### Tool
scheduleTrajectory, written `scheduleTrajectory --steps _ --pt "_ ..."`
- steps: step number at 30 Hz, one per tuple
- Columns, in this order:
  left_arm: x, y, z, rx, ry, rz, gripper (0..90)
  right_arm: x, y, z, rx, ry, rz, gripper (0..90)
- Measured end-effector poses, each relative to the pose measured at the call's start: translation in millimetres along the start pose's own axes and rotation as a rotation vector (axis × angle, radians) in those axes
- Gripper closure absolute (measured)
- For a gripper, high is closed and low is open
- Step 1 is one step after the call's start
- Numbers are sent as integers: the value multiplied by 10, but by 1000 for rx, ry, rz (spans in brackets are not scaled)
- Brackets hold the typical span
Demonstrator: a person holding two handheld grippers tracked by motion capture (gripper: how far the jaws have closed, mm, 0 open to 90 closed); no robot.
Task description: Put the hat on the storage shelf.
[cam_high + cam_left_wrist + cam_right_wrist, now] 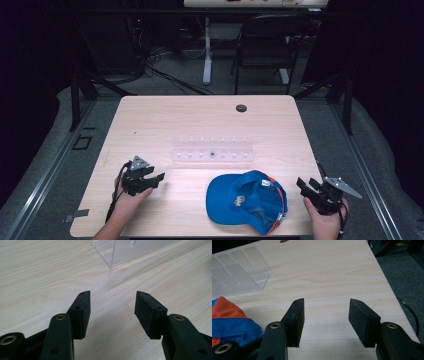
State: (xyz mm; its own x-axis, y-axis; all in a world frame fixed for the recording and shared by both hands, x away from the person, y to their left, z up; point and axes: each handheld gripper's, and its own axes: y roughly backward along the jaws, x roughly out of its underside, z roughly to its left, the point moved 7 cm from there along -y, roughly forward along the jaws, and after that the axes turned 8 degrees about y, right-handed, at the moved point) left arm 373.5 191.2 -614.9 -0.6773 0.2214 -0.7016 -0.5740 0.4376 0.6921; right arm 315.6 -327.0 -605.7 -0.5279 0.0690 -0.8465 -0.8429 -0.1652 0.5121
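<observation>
Dark floor and a folding chair [265,45] lie beyond the pale wooden desk [165,115]. Near its front edge sits a blue cap [245,200] with orange trim, the landmark for everything else. Just behind the cap stands a clear plastic rack [212,150], lying crosswise. Well to the cap's left, the left claw [157,179] rests low over bare wood, its jaws spread with nothing between them. Just to the cap's right, the right claw [302,186] is spread too and empty, apart from the cap. Nothing lies between either claw and the cap.
</observation>
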Motion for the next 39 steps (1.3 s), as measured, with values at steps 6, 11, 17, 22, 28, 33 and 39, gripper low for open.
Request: scheduleTrajectory --steps 6,11,17,22,28,33,39 --pt "6 25 -17 2 -12 -5 470 -125 54 99 -59 42 38 456" --pt "16 23 -19 4 -18 0 470 -249 140 191 -125 43 74 443" --pt "6 15 -8 2 -16 -1 470 -357 166 322 -229 45 187 454" --pt "9 8 -15 -2 -21 0 470 -354 141 360 -244 90 254 462" --pt "12 11 -19 -2 -23 0 470 -361 158 376 -265 69 326 525" --pt "12 10 -11 -4 -28 3 470 -351 236 473 -338 92 411 535" --pt "19 6 -17 -4 -22 6 468 -308 330 591 -431 108 463 529"
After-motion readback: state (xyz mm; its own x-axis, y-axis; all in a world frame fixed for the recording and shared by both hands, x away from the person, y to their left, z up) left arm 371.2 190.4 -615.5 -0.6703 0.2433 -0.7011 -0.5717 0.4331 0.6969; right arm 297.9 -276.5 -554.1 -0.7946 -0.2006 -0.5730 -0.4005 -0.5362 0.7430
